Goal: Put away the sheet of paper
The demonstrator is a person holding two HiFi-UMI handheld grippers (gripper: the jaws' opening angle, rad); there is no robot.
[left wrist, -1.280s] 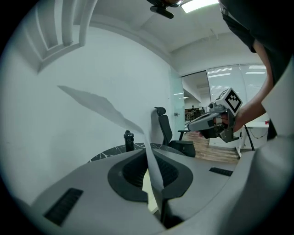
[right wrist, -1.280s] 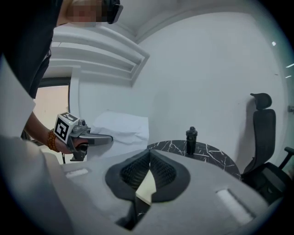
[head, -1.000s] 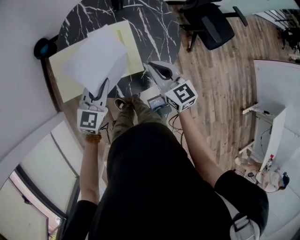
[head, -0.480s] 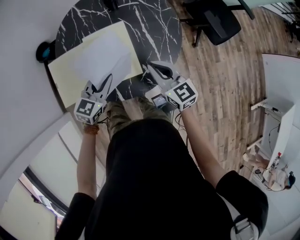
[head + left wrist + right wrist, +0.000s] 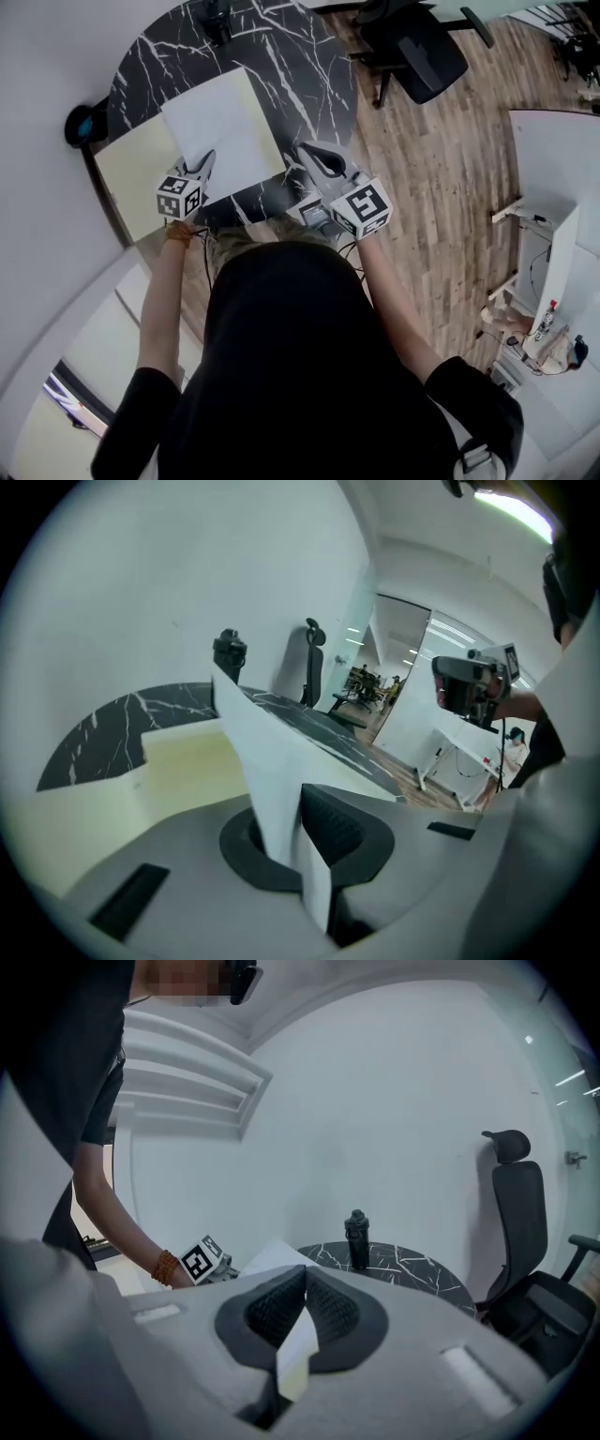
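A white sheet of paper (image 5: 220,127) hangs low over an open pale yellow folder (image 5: 122,178) on the black marble table (image 5: 309,66). My left gripper (image 5: 204,161) is shut on the sheet's near edge. In the left gripper view the paper (image 5: 253,761) rises from between the pads of the left gripper (image 5: 291,846), above the folder (image 5: 178,766). My right gripper (image 5: 307,150) hovers just right of the folder's near corner. In the right gripper view the right gripper (image 5: 302,1274) is shut, with a pale strip (image 5: 295,1363) pinched between the jaws. I cannot tell what that strip belongs to.
A black bottle (image 5: 217,14) stands at the table's far edge. Beyond the table, to the right, is a black office chair (image 5: 417,47) on the wooden floor. A white desk (image 5: 553,187) is at the far right, and a white wall runs along the left.
My left gripper has come down and forward with the sheet, which now lies lower and flatter over the folder. The right gripper has shifted only slightly.
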